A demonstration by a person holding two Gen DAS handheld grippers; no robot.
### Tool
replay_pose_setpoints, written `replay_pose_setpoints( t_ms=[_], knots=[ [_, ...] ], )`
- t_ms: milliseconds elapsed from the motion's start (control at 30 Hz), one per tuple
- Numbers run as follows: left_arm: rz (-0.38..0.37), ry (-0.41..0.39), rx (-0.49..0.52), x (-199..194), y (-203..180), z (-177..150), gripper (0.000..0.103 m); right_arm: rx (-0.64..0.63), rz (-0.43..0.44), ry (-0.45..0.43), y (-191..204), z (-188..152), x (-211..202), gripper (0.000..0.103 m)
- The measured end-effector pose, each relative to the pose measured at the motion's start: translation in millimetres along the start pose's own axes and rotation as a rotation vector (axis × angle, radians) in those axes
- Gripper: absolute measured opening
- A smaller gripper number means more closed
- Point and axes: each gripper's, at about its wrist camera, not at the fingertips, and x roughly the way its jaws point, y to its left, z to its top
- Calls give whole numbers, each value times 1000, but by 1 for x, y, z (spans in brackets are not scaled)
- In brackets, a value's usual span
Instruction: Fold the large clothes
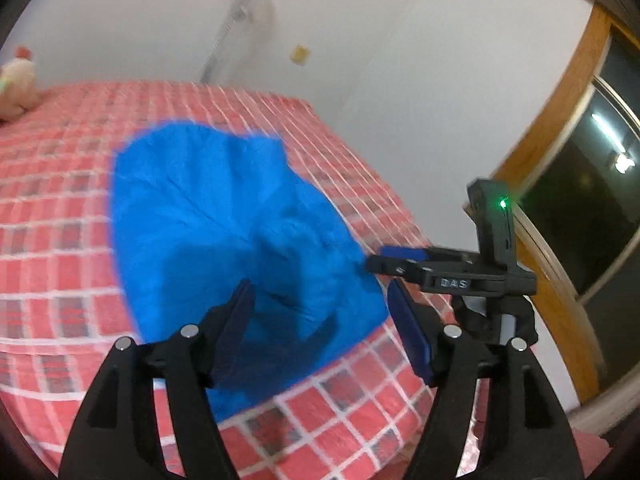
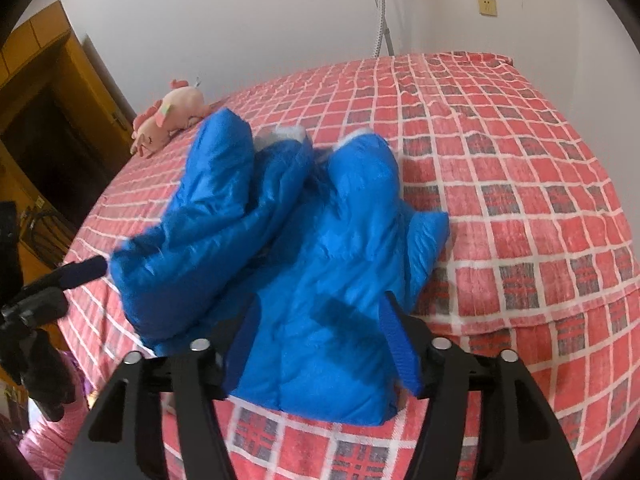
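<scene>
Left gripper (image 1: 320,320): black printed frame, two forked arms, a round silver screw head on each of the four arm ends. Fingers (image 1: 408,332) faced with flat dark-blue pads.

Right gripper (image 2: 320,344): same build, black arms, four silver screws, blue pads on the fingers (image 2: 394,344).

Left wrist view, seen side-on right of the blue jacket (image 1: 224,216): right gripper body is boxy black, white lettering "DAS" on its side bar, lit green LED on the upright block above that, blue pad at the tip.
</scene>
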Motion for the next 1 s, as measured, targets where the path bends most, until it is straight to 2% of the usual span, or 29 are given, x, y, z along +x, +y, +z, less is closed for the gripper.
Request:
replay_pose_setpoints(
  t_ms=[67,200,267,333,467,667,700,767,800,867,967,1000],
  knots=[
    [81,-10,-9,-5,10,5,70,-8,24,6,7,11,1,72],
    [228,6,-71,8,38,12,70,8,71,52,19,36,16,76],
    [286,1,-92,14,55,11,70,24,121,84,26,49,26,80],
    [297,-2,-107,20,65,11,70,43,148,117,29,59,39,84],
    [295,-1,-140,28,82,8,70,88,172,212,34,74,74,84],
    [315,-25,-155,25,100,10,70,65,131,250,46,82,102,86],
    [315,-25,-158,26,102,10,70,57,113,250,48,82,105,84],
    [315,-24,-169,28,108,10,70,35,88,243,53,83,108,66],
    [314,-22,-176,29,110,9,70,25,82,236,56,82,109,61],
    [312,-16,-190,31,115,8,70,-5,82,214,63,83,107,38],
    [307,-12,-205,32,118,8,70,-53,79,186,73,84,95,23],
    [305,-14,-208,31,118,8,70,-69,81,174,77,85,89,21]
  ],
)
